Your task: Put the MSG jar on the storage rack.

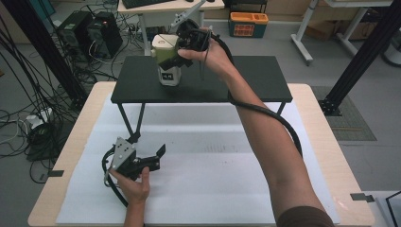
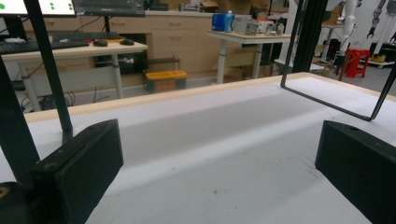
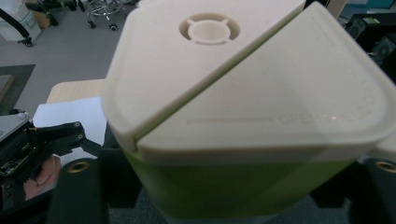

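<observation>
Canister (image 1: 169,59), cream-lidded with a green band and pale base, stands on the black shelf (image 1: 255,80) near its back left part. The right gripper (image 1: 177,54) has its jaws on either side of the green band and seemingly closed on it, just under the lid (image 3: 243,74). To lift it well, I judge the grip should stay level and squeeze the body, not the hinged lid. The left gripper (image 1: 158,158) rests low over the white mat (image 2: 224,182), jaws wide apart, holding nothing.
</observation>
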A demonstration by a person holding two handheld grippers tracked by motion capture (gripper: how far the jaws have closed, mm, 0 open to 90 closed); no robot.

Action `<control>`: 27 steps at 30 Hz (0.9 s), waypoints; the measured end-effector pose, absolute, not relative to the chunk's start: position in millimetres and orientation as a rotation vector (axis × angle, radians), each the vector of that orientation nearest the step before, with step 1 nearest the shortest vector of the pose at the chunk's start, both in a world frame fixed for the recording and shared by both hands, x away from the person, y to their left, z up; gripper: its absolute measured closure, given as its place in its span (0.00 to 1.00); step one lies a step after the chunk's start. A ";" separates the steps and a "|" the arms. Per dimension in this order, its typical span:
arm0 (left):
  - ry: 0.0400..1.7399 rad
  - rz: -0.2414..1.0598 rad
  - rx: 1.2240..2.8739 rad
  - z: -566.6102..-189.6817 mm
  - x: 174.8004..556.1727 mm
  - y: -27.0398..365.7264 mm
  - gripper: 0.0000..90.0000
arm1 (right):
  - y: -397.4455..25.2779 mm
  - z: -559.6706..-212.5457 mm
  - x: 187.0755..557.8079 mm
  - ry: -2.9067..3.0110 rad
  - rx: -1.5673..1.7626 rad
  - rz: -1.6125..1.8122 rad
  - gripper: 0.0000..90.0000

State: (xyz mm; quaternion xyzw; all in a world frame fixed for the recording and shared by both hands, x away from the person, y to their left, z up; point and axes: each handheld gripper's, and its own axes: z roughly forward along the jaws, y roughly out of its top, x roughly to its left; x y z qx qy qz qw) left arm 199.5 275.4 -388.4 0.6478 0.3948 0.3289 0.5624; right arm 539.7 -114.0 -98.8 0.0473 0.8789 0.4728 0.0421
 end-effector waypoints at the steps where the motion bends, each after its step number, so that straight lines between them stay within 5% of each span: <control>1: 0.930 0.775 1.525 -388.4 199.5 275.4 0.01 | -114.0 -98.8 539.7 2.689 0.145 1.447 0.21; 8: 0.929 0.773 1.521 -388.7 199.3 275.4 0.01 | -162.1 -75.4 508.3 2.680 0.152 1.389 0.06; 15: 0.924 0.774 1.528 -388.3 199.7 274.6 0.01 | -230.8 -59.5 442.7 2.661 0.164 1.354 0.06; 20: 0.929 0.773 1.530 -387.8 199.7 274.6 0.01 | -297.1 -76.1 364.3 2.655 0.195 1.288 0.07; 27: 0.928 0.782 1.530 -387.7 198.8 273.5 0.01 | -342.8 -115.1 309.5 2.700 0.285 1.219 0.08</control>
